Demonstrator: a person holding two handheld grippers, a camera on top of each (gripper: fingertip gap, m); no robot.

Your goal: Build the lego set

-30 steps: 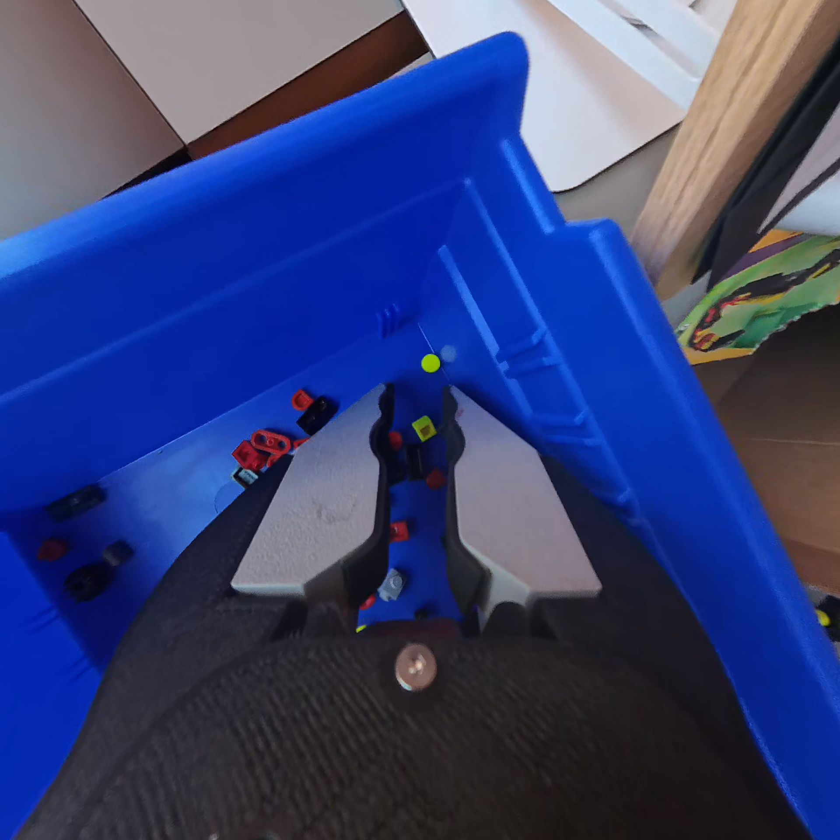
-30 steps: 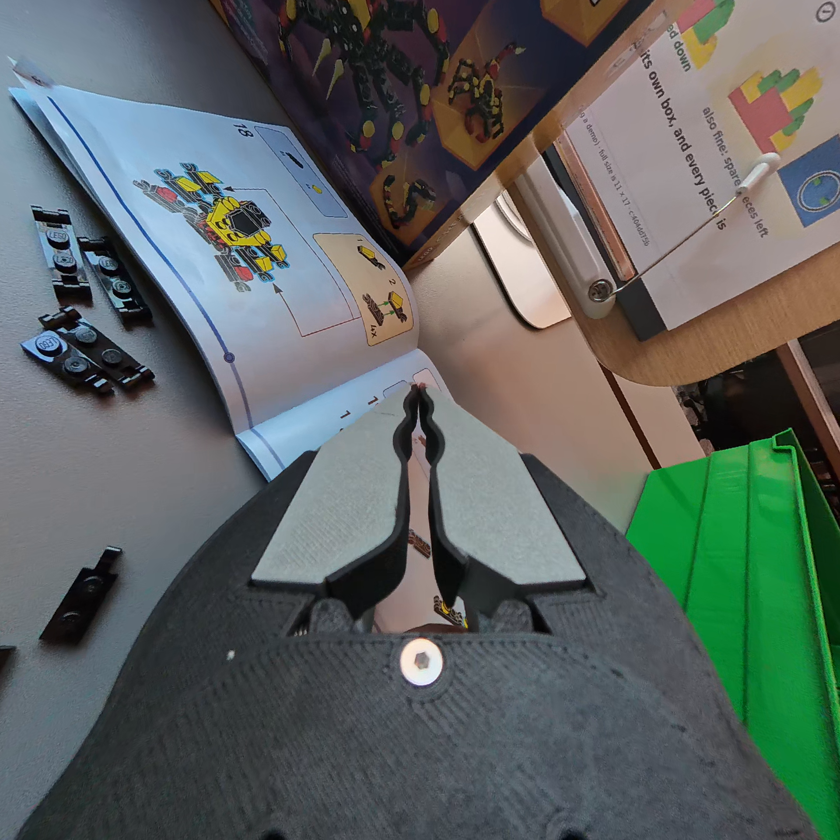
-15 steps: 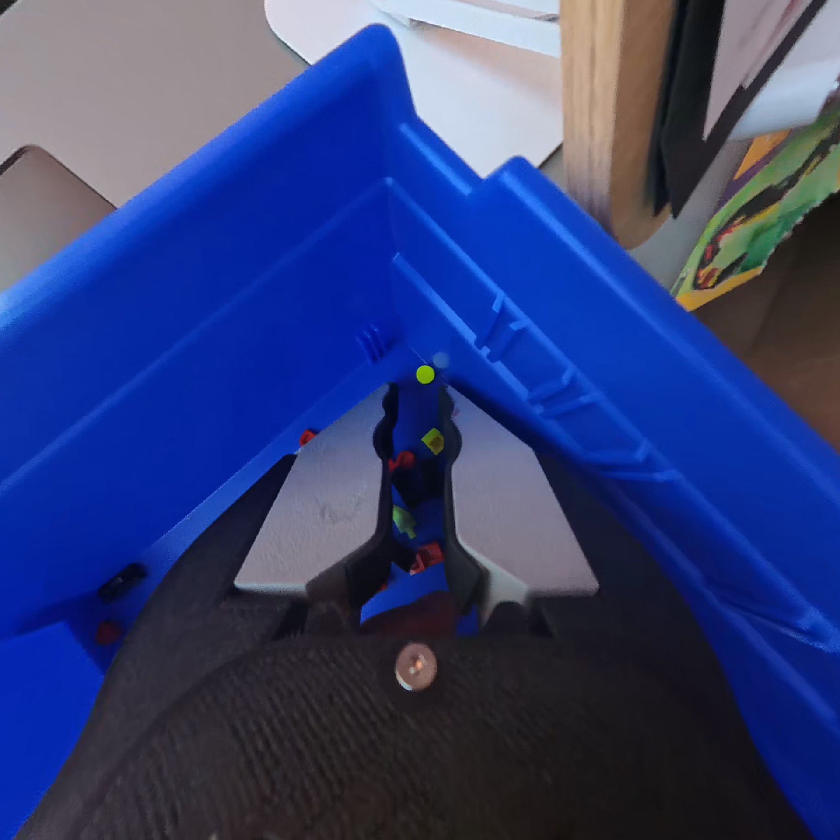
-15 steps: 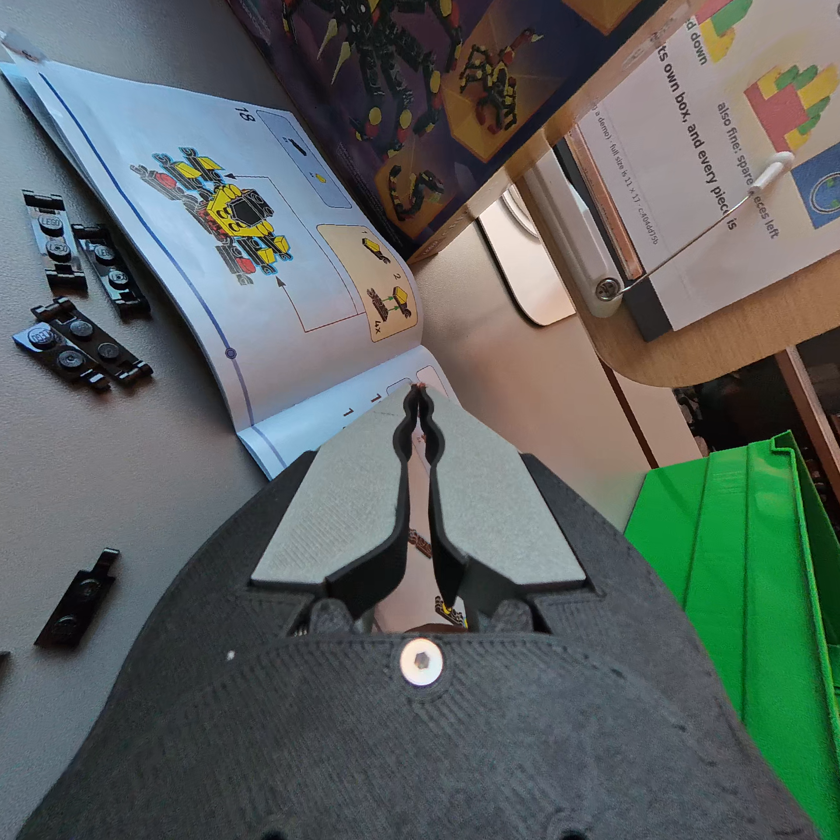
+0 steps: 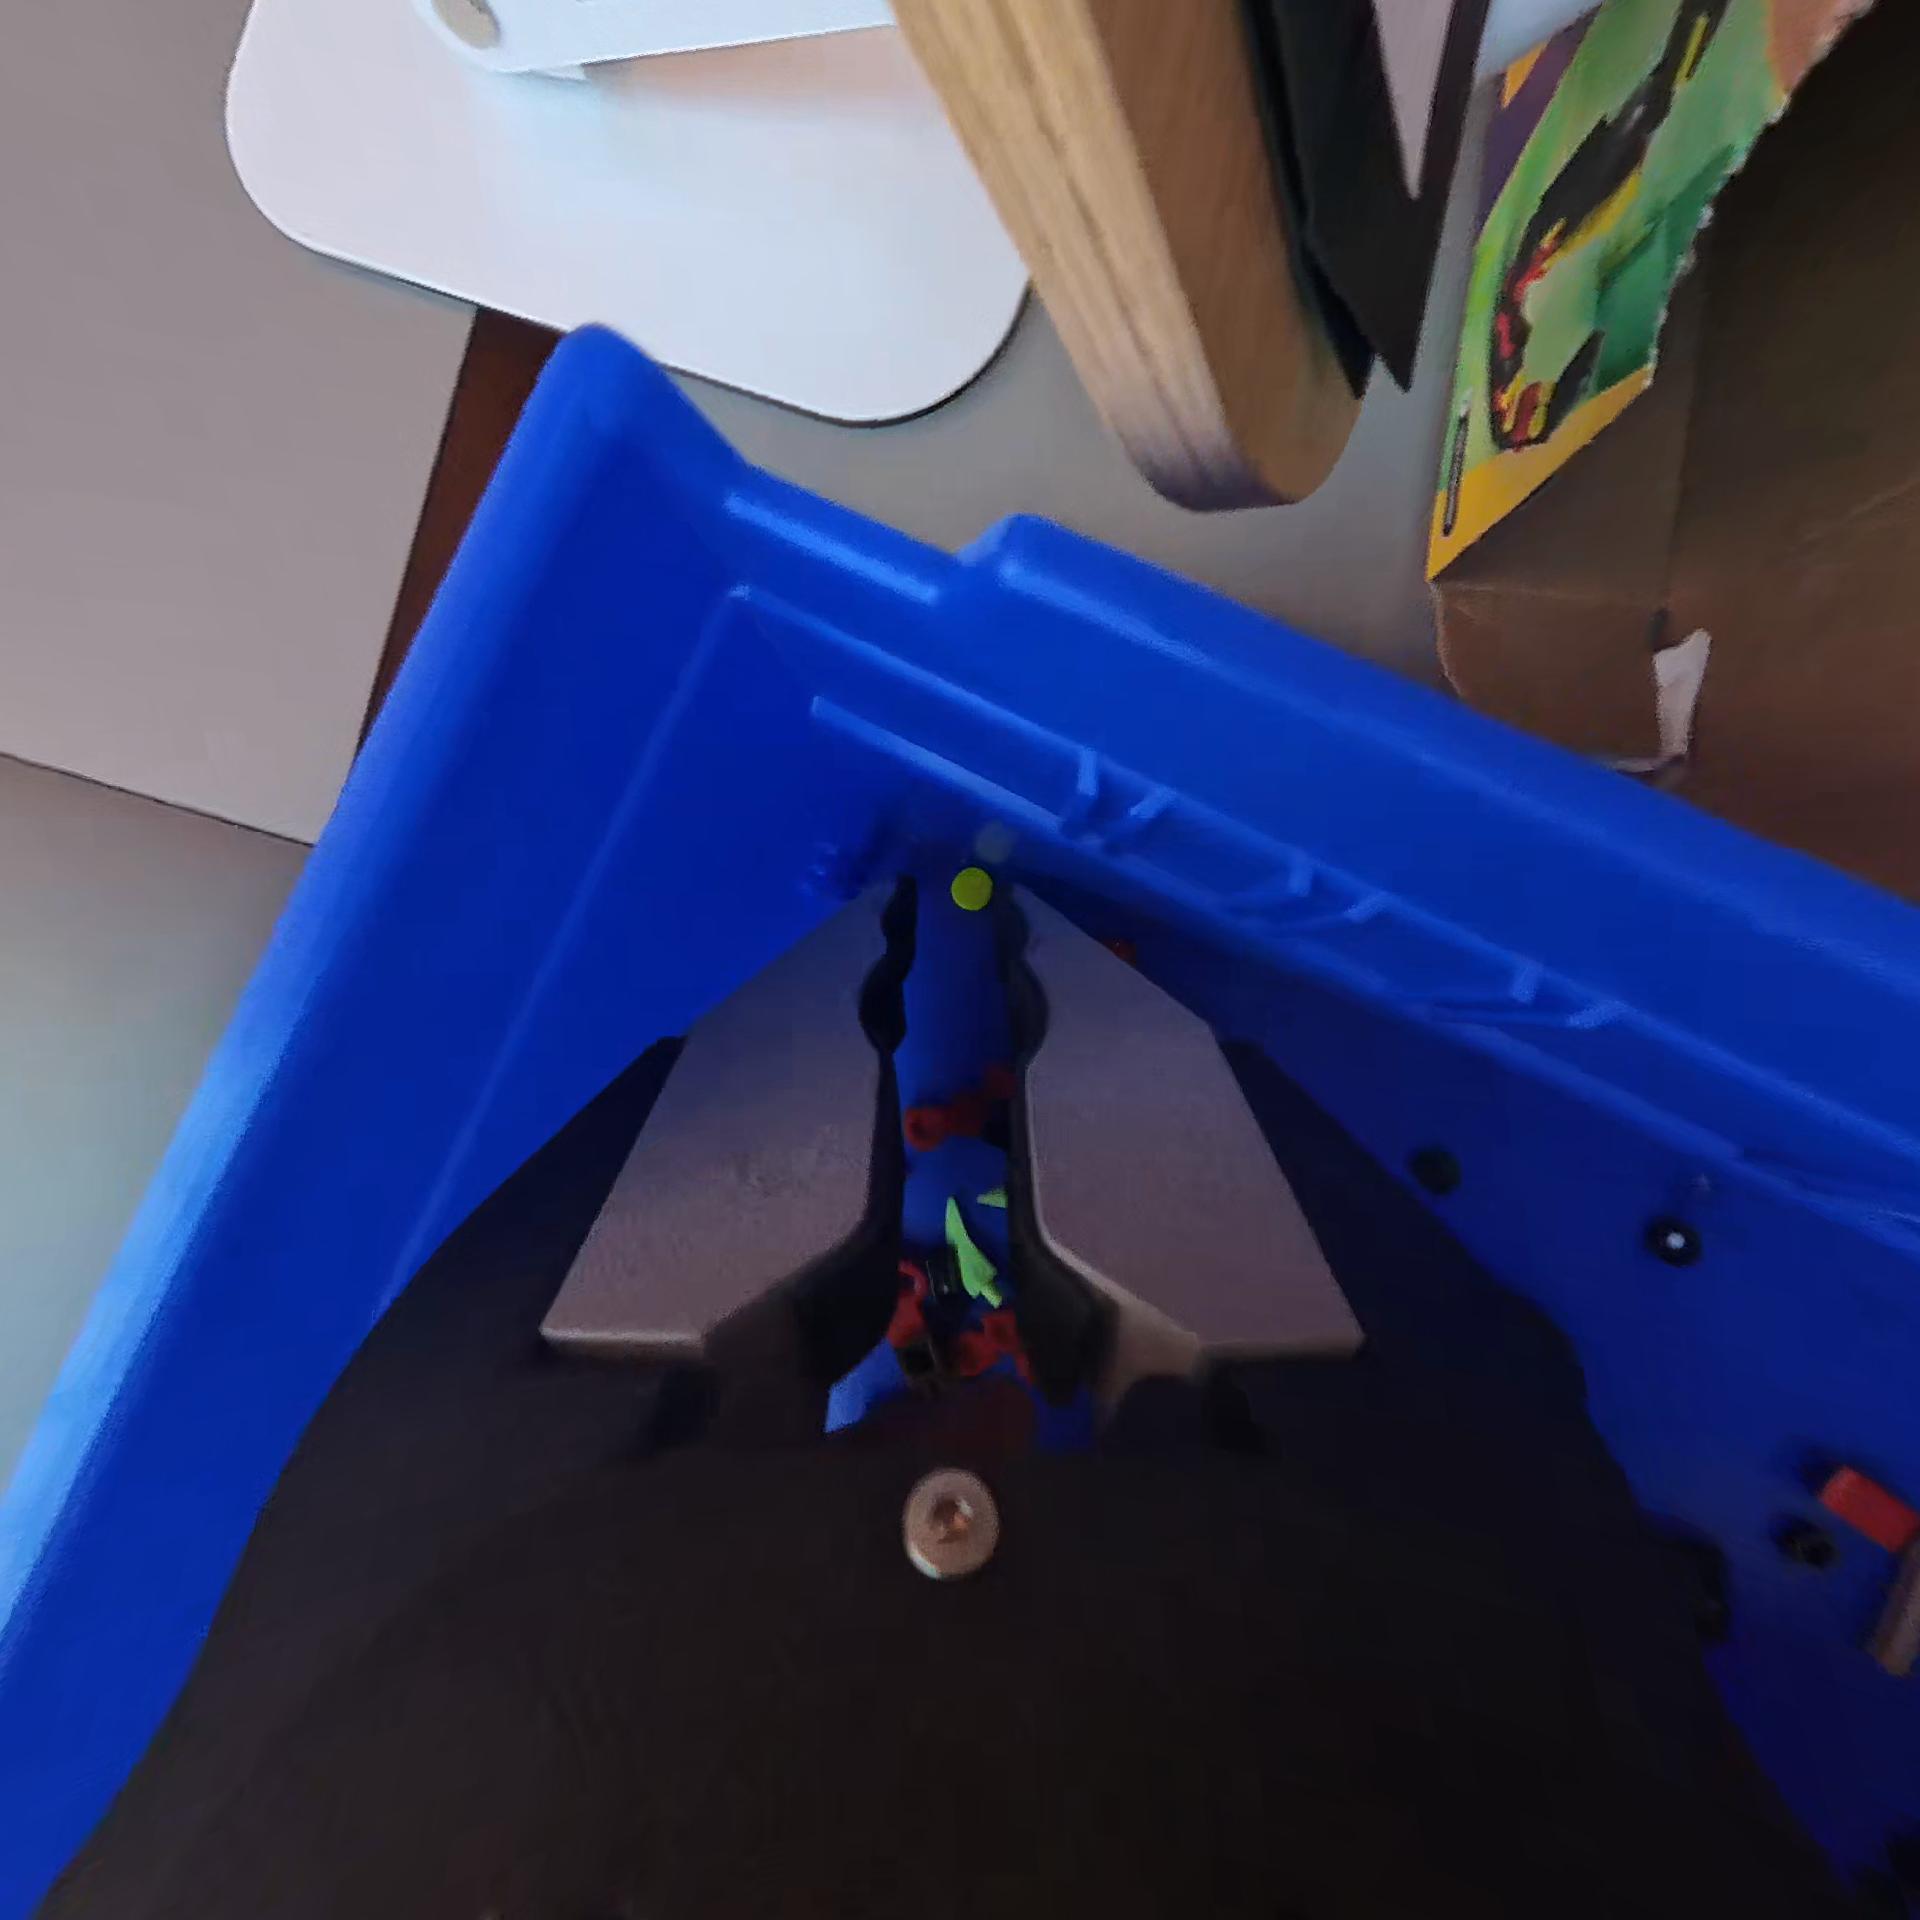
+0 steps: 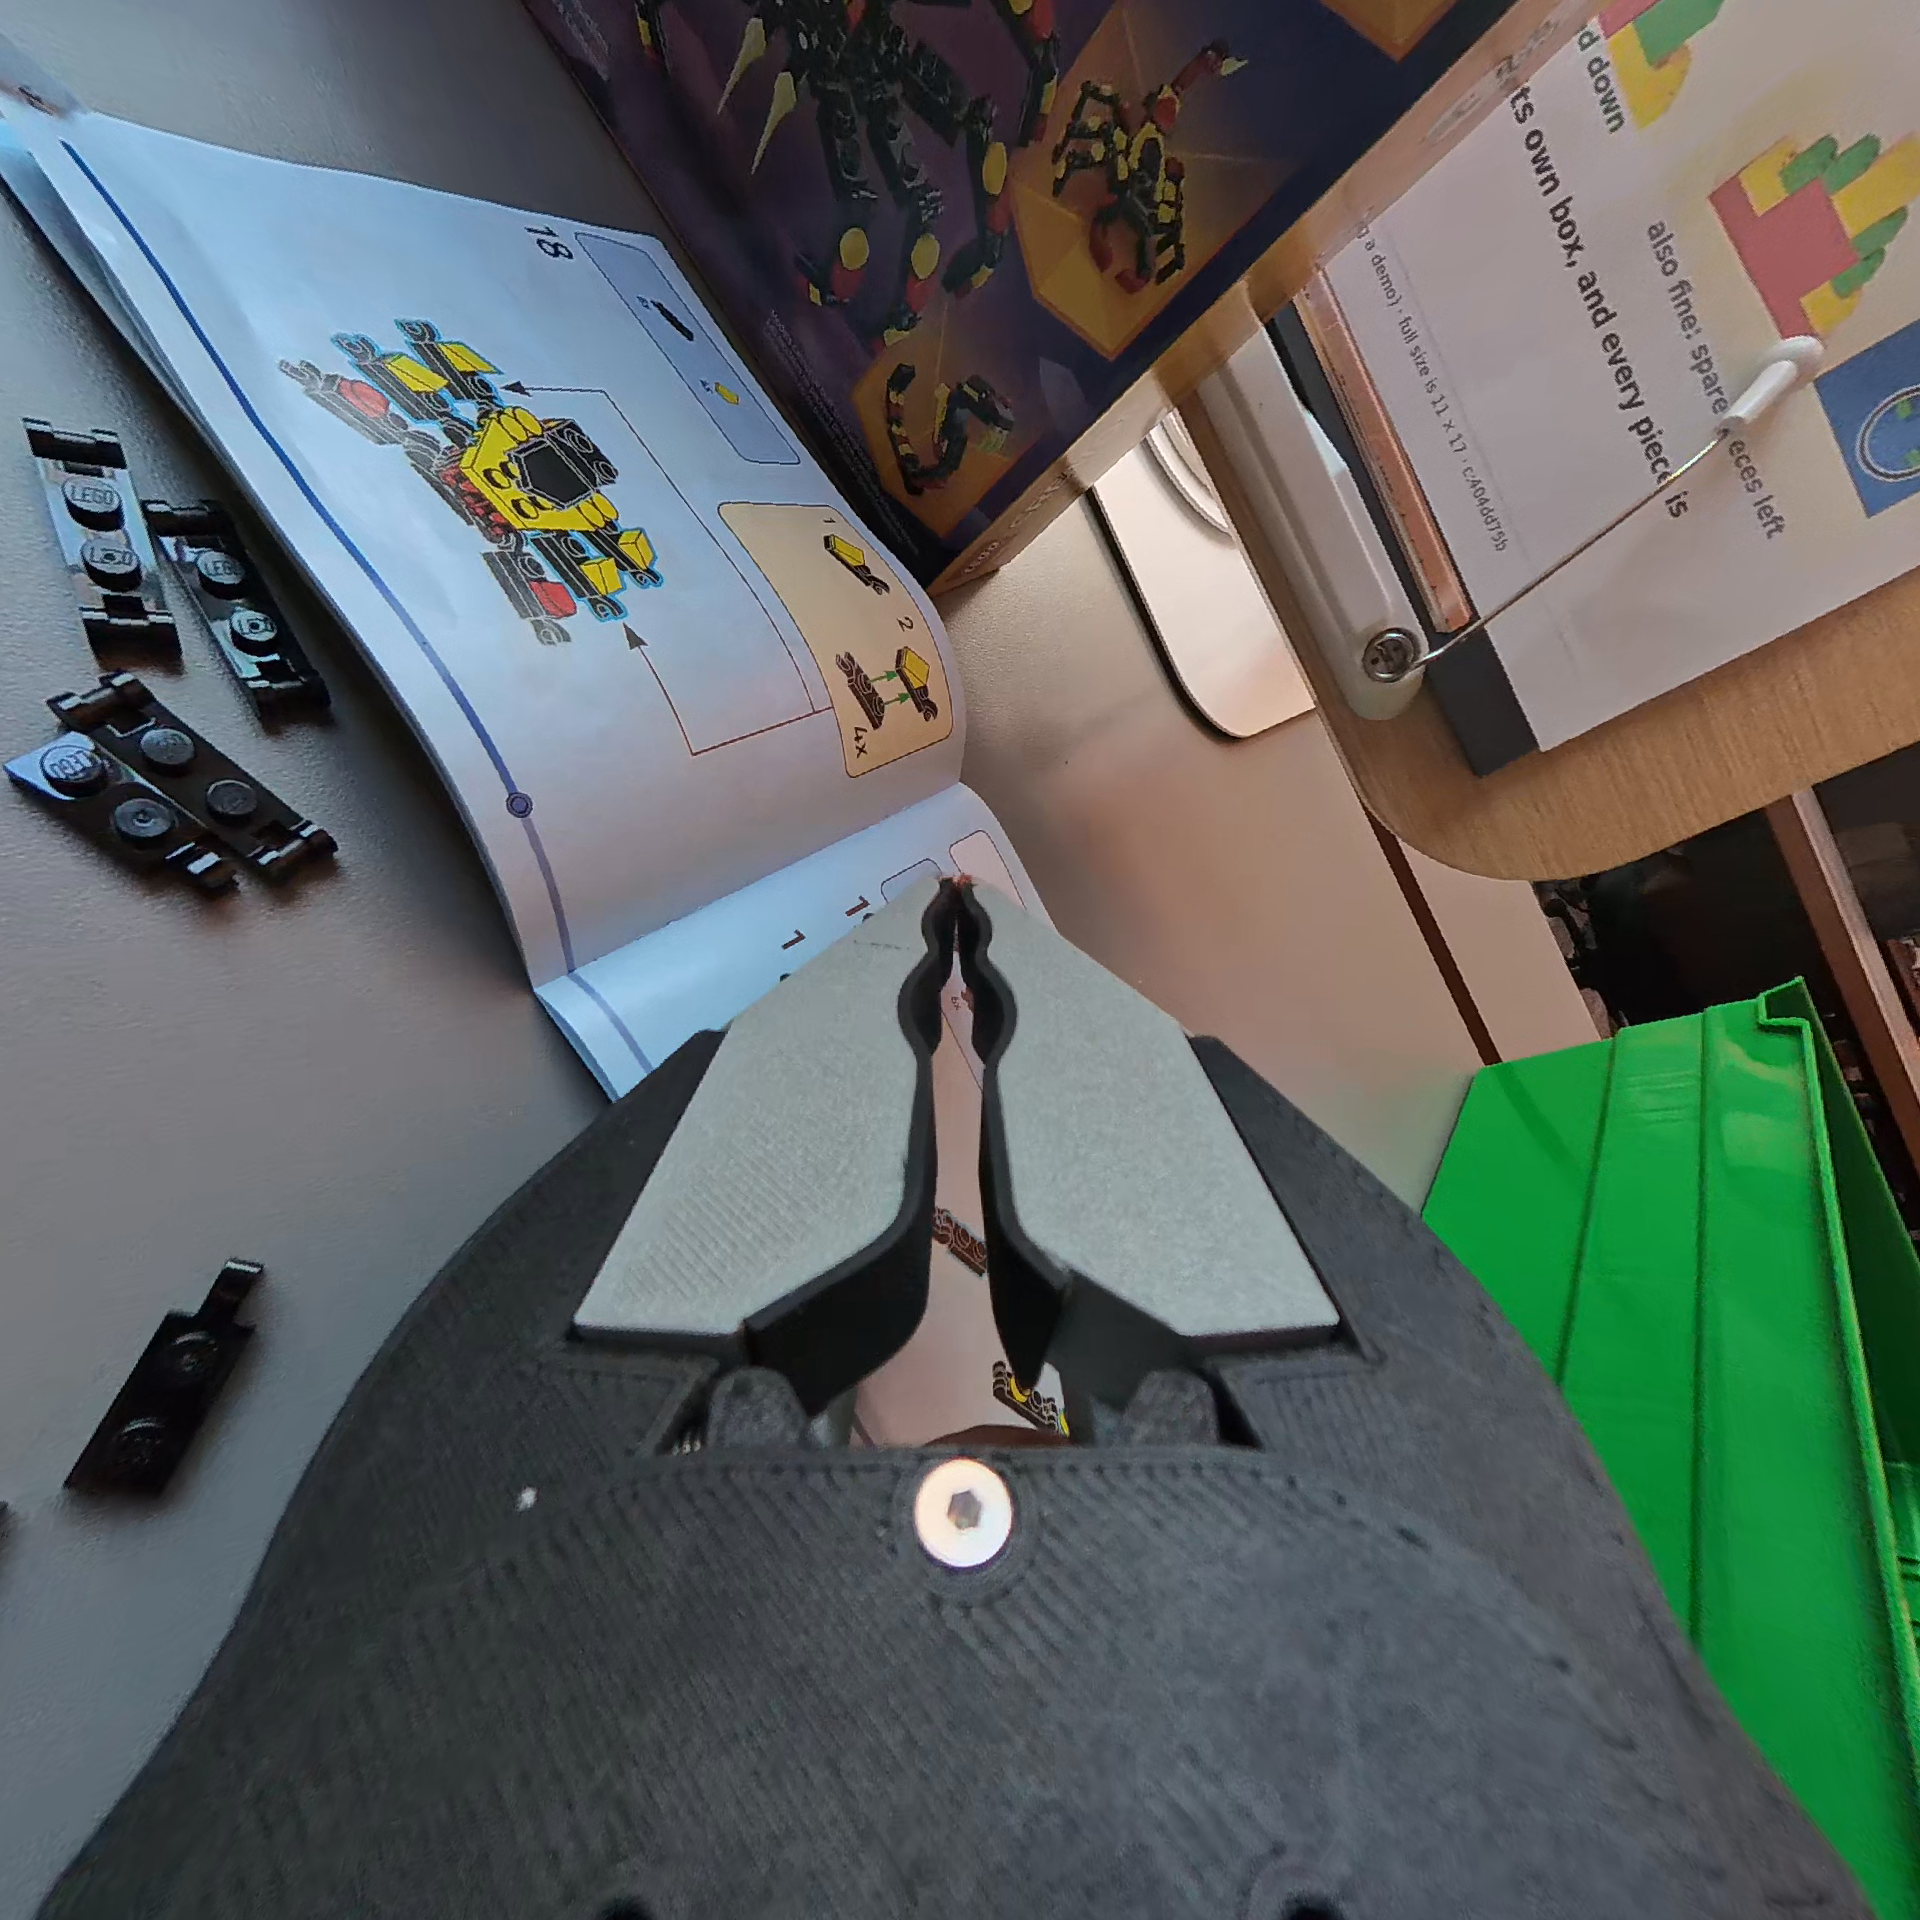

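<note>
My left gripper (image 5: pixel 951 899) is inside the blue bin (image 5: pixel 520 831), pointed into its far corner with the jaws a little apart and empty. A lime round piece (image 5: pixel 971 889) lies on the bin floor right at the fingertips. Small red pieces (image 5: pixel 951 1117) and green pieces (image 5: pixel 966 1247) show through the gap between the fingers. My right gripper (image 6: pixel 956 891) is shut, its tips touching, above the lower edge of the open instruction booklet (image 6: pixel 582 499). Several black hinge plates (image 6: pixel 171 790) lie on the grey table left of the booklet.
The lego box (image 6: pixel 935 208) leans behind the booklet. A wooden stand (image 6: pixel 1662 769) holding a printed sheet is at the right, with a green bin (image 6: pixel 1714 1351) below it. Beyond the blue bin are a white base plate (image 5: pixel 623 208) and the wooden board (image 5: pixel 1143 260).
My left gripper has pushed deeper toward the bin's corner and turned, and its jaws have narrowed slightly. The right gripper has barely moved.
</note>
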